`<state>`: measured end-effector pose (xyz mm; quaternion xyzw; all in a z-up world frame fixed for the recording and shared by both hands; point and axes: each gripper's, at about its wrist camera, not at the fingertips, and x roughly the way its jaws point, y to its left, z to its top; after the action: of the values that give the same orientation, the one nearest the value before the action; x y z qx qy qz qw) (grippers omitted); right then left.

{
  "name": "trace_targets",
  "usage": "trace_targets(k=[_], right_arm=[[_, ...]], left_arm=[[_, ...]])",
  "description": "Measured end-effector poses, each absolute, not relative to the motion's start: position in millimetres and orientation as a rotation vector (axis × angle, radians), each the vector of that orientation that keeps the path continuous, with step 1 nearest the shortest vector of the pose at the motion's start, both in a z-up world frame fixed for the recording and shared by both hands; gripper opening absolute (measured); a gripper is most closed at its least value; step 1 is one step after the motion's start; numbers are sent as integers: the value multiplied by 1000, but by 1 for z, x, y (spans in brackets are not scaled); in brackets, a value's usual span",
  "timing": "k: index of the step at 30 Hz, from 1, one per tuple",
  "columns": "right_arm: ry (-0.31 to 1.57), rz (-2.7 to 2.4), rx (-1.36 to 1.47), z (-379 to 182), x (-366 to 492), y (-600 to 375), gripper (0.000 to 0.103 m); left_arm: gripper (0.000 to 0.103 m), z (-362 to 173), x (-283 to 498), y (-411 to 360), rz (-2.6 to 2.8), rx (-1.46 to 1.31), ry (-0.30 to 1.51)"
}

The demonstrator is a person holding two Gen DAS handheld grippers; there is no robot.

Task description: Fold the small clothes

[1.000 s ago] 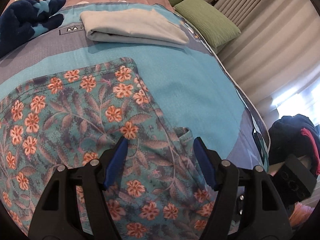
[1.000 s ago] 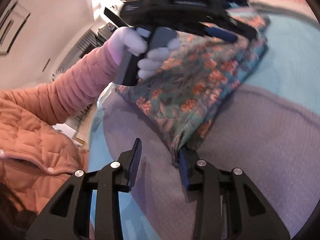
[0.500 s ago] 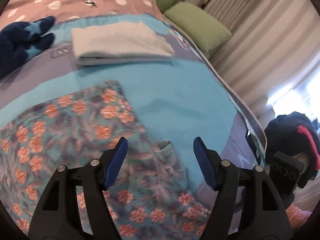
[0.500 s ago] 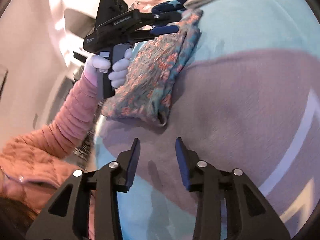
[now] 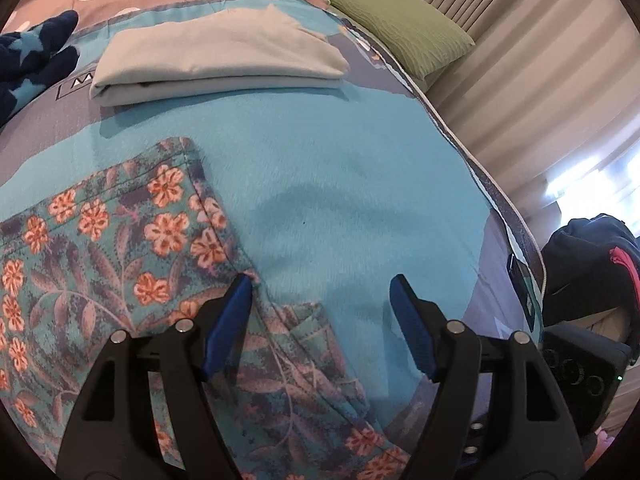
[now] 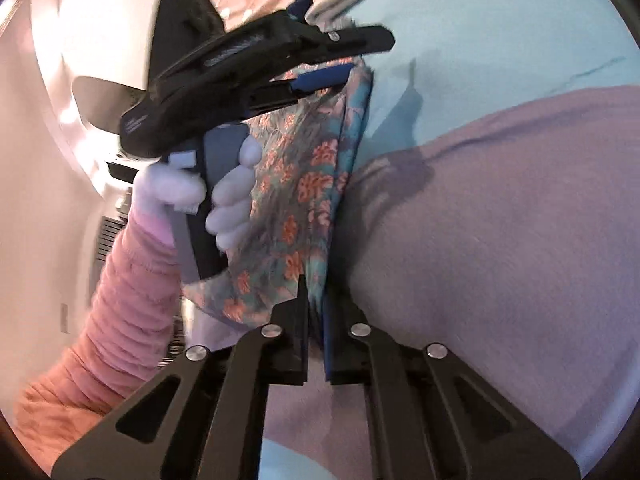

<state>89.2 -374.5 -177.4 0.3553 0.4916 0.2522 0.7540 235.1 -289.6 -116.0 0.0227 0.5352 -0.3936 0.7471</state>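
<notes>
A teal floral garment [image 5: 120, 264] with orange flowers lies on the blue bedspread [image 5: 340, 184] at the left and bottom of the left wrist view. My left gripper [image 5: 320, 300] is open, hovering over the garment's right edge, its left fingertip above the hem. In the right wrist view my right gripper [image 6: 314, 300] is shut on the near edge of the floral garment [image 6: 304, 184]. The left gripper [image 6: 344, 60] also shows there, open above the garment's far end, held by a white-gloved hand.
A folded grey-beige cloth [image 5: 216, 64] lies farther up the bed. A navy star-patterned item [image 5: 32, 60] is at far left. Green pillows [image 5: 400, 20] sit at the head, by curtains. Dark clothes [image 5: 592, 264] are piled off the bed's right edge.
My right gripper moved in and closed on the garment's near edge. My left gripper shifted right toward the garment's edge and stayed open.
</notes>
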Motion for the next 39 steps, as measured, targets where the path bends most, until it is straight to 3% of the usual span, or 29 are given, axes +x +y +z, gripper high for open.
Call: trace_targets(k=[5, 7, 10, 14, 19, 24, 27, 30, 32, 35, 37, 39], right_arm=[[1057, 542, 821, -190, 79, -384, 3], [1053, 504, 759, -180, 71, -379, 9], [1011, 416, 678, -164, 54, -379, 13], [926, 293, 617, -147, 34, -384, 13], [864, 249, 515, -124, 14, -375, 15], [846, 286, 325, -99, 24, -329, 27], [850, 371, 238, -94, 48, -269, 31], [875, 446, 197, -94, 65, -215, 32], [888, 485, 164, -93, 69, -183, 32], [906, 532, 94, -90, 67, -138, 32], [920, 546, 49, -89, 62, -116, 33], [934, 546, 32, -90, 60, -105, 33]], left_arm=[[76, -117, 236, -294, -875, -1, 1153], [70, -107, 233, -288, -872, -13, 1131], [70, -78, 222, -260, -877, -59, 1051], [72, -31, 189, -178, -839, -108, 889], [75, -12, 133, -38, -636, -159, 760], [76, -26, 62, 103, -367, -210, 722], [72, -41, 26, 158, -333, -282, 725], [49, -55, 4, 183, -381, -345, 728], [43, -67, -2, 193, -422, -384, 748], [46, -78, -2, 197, -452, -391, 759], [68, -82, 1, 194, -487, -401, 758], [70, -87, 10, 187, -518, -384, 762]])
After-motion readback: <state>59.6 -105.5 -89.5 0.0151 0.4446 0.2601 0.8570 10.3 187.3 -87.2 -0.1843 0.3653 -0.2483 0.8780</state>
